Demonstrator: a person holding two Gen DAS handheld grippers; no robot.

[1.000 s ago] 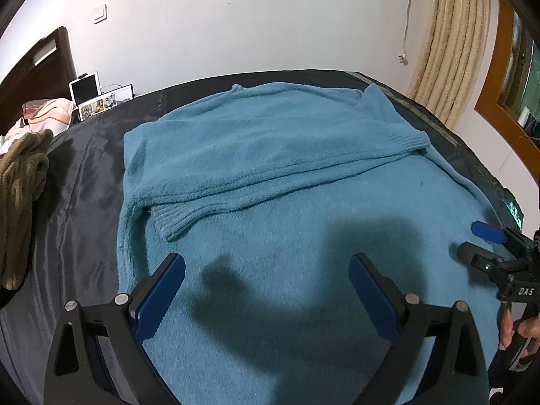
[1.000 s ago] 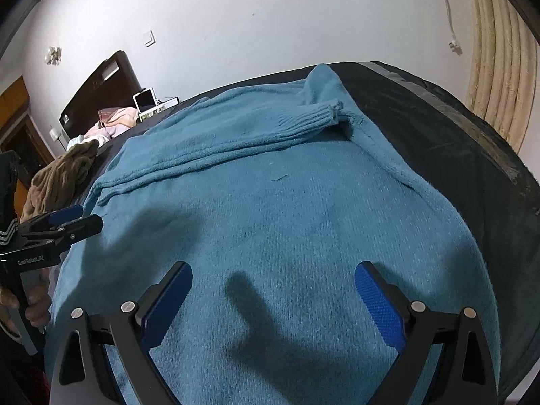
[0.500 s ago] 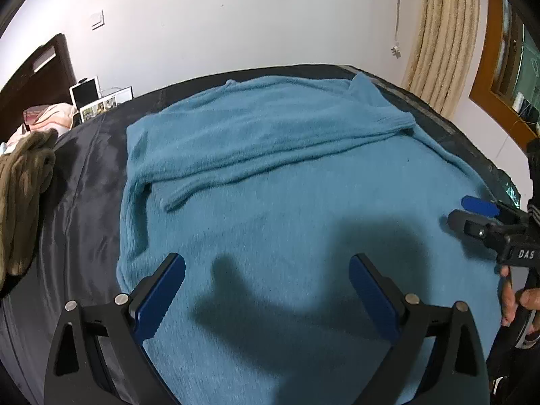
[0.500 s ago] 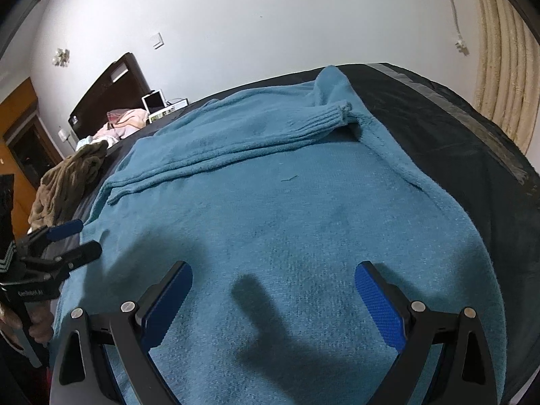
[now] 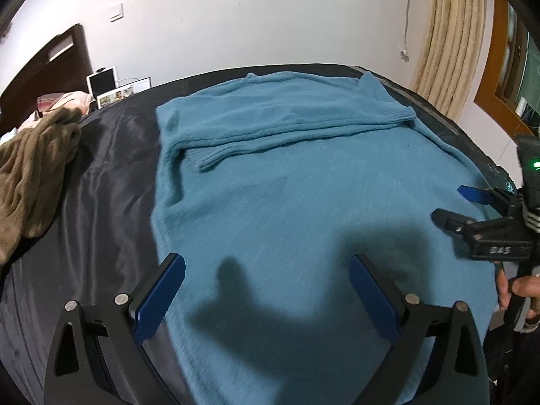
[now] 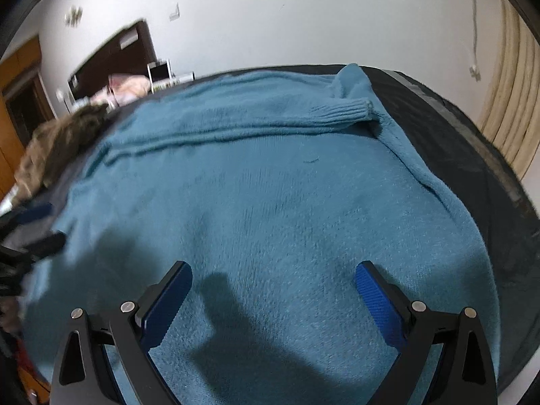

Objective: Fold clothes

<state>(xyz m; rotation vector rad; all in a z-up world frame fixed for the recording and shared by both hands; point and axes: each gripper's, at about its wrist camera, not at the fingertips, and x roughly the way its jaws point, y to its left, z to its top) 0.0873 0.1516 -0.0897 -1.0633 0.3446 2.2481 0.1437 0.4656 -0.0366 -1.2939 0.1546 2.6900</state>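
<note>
The teal sweater point(image 5: 303, 209) lies flat on the dark bed cover point(image 5: 101, 182), both sleeves already folded across its upper part. Over the last second both grippers have drawn back toward the near hem — more of the garment now shows ahead of them. The left gripper point(image 5: 266, 290) and the right gripper point(image 6: 273, 290) hang just above the fabric, jaws spread wide, holding nothing. Likely next: pinching the hem's two corners to fold the body upward.
</note>
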